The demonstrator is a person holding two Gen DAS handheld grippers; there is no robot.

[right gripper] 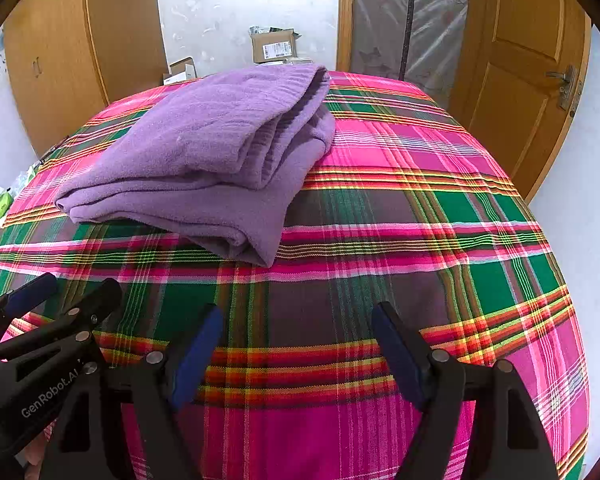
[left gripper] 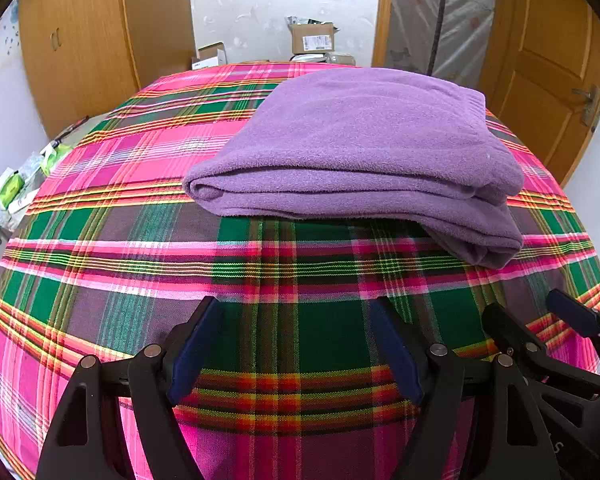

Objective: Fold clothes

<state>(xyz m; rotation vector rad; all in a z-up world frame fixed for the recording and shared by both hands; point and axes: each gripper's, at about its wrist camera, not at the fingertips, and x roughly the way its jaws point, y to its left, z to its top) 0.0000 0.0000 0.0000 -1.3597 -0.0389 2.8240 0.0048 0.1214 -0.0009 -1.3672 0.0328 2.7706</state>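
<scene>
A purple fleece garment lies folded into a thick stack on the plaid bedspread, a little past both grippers. My left gripper stands open over bare plaid in front of the stack, nothing between its blue pads. The right gripper shows at the lower right of the left wrist view, also open. In the right wrist view the folded garment sits at the upper left, its layered edges facing right. My right gripper is open and empty above the spread; the left gripper appears at the lower left.
Wooden wardrobe doors stand at the back left and a wooden door with a handle at the right. Cardboard boxes sit beyond the bed's far edge. Packets lie off the bed's left side.
</scene>
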